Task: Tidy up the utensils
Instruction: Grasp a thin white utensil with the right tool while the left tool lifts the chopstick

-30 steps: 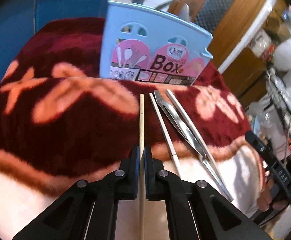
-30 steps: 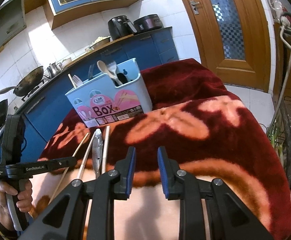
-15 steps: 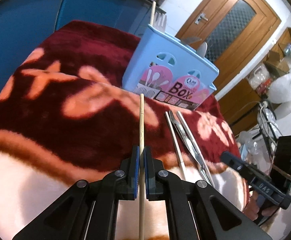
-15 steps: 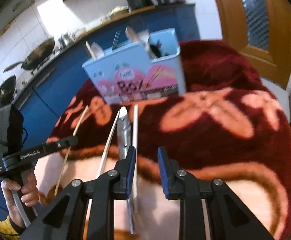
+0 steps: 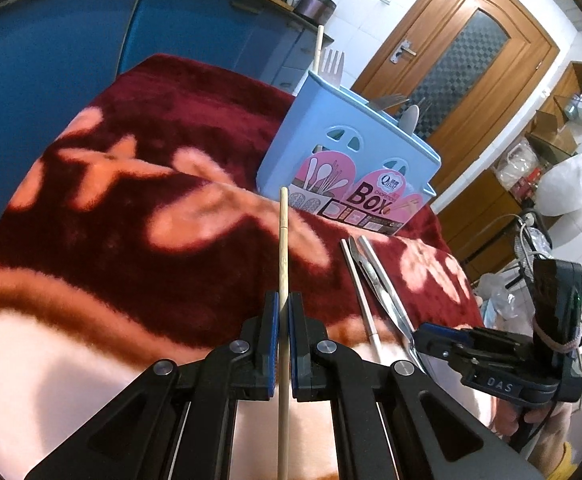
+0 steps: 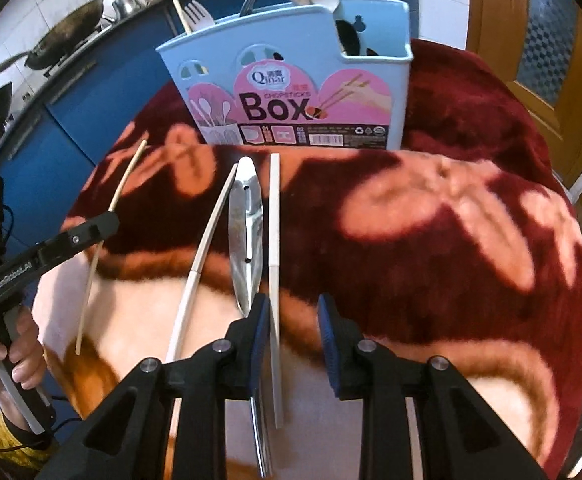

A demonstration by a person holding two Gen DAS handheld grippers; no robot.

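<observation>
My left gripper (image 5: 284,312) is shut on a wooden chopstick (image 5: 283,248) that points toward the blue utensil box (image 5: 347,160). The chopstick (image 6: 107,232) and left gripper (image 6: 91,232) also show in the right wrist view. My right gripper (image 6: 293,312) is open, low over a white chopstick (image 6: 274,240) that lies between its fingers. Beside it lie a metal spoon (image 6: 245,232) and a second white chopstick (image 6: 207,248). The box (image 6: 291,92) stands upright behind them and holds forks, spoons and a chopstick.
A dark red and pink fleece blanket (image 6: 451,220) covers the table. Blue kitchen cabinets (image 5: 91,40) stand behind. A wooden door (image 5: 471,60) is at the right. Woks (image 6: 51,48) sit on the counter at the left.
The left gripper has lifted and tilted up with the wooden chopstick. The right gripper has moved forward and down over the white chopstick beside the spoon.
</observation>
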